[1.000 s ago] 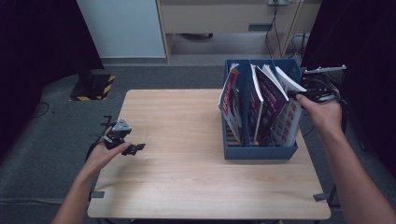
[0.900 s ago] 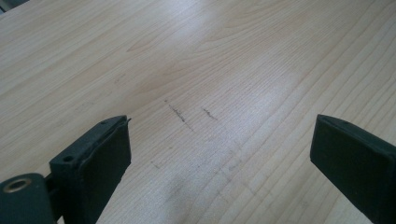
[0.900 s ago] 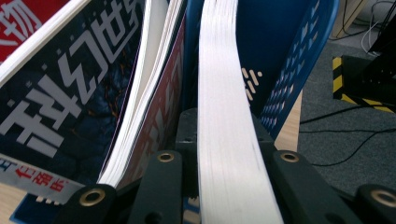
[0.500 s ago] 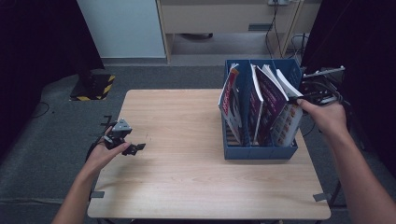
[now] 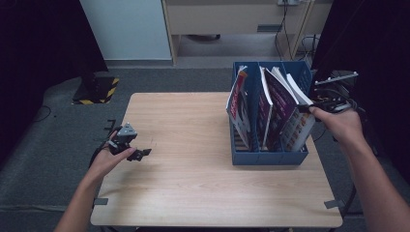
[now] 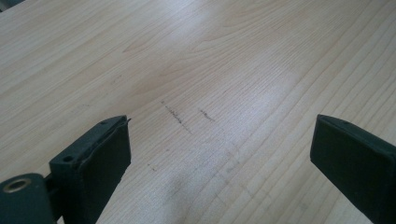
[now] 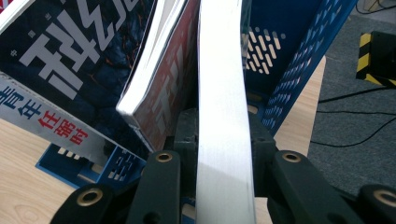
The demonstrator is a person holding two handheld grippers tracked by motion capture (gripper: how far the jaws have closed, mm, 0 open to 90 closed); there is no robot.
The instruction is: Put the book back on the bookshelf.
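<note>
The right tongs (image 7: 224,154) clench a white-edged book (image 7: 223,140) between their jaws, at the near end of the blue rack (image 5: 270,157). The book stands on edge, leaning, long axis running away from the tongs. The left tongs (image 6: 219,154) gape, released, over bare counter (image 6: 210,56).

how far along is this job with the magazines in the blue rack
Looks done: several magazines stand in the blue rack. In hand: the right gripper is clamped on the rightmost magazine. Left: moving it. The left gripper is open over the table.
</note>
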